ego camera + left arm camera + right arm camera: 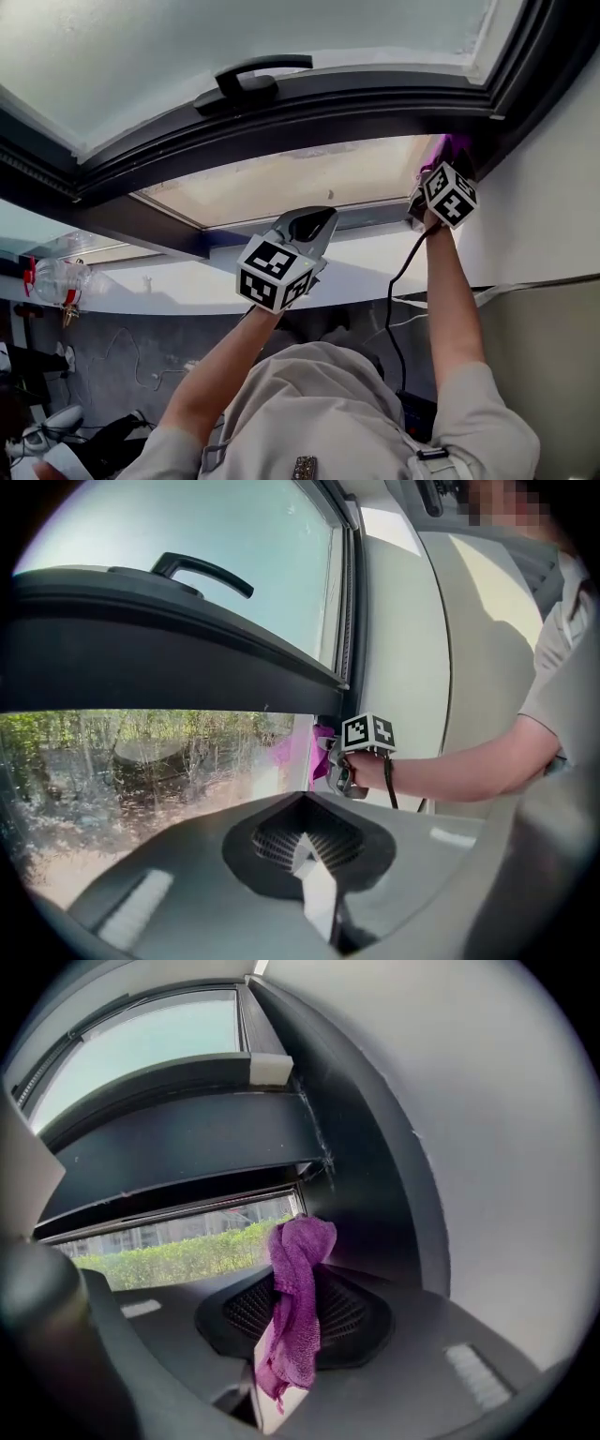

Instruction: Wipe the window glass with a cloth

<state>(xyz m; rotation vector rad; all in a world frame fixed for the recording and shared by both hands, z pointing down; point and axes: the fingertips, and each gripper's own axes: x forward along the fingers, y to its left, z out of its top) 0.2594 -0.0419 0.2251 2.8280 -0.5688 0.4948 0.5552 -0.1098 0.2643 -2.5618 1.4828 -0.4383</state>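
Observation:
The window has a dark frame (309, 103) and a lower glass pane (281, 183) with trees behind it. My right gripper (436, 173) is raised to the pane's far right corner, shut on a purple cloth (453, 146). In the right gripper view the cloth (298, 1307) hangs bunched from the jaws (281, 1377), its top close to the glass (187, 1251) by the frame corner. My left gripper (314, 227) hovers lower, below the pane's middle, jaws together with nothing in them (314, 878). From its view the right gripper (354, 761) and cloth (321, 747) show at the pane's edge.
A black window handle (251, 77) sits on the upper sash. A white wall (553, 216) closes in right of the frame. A cable (403, 272) hangs from the right gripper. A plastic bottle (56, 279) stands at the far left, with clutter on the floor below.

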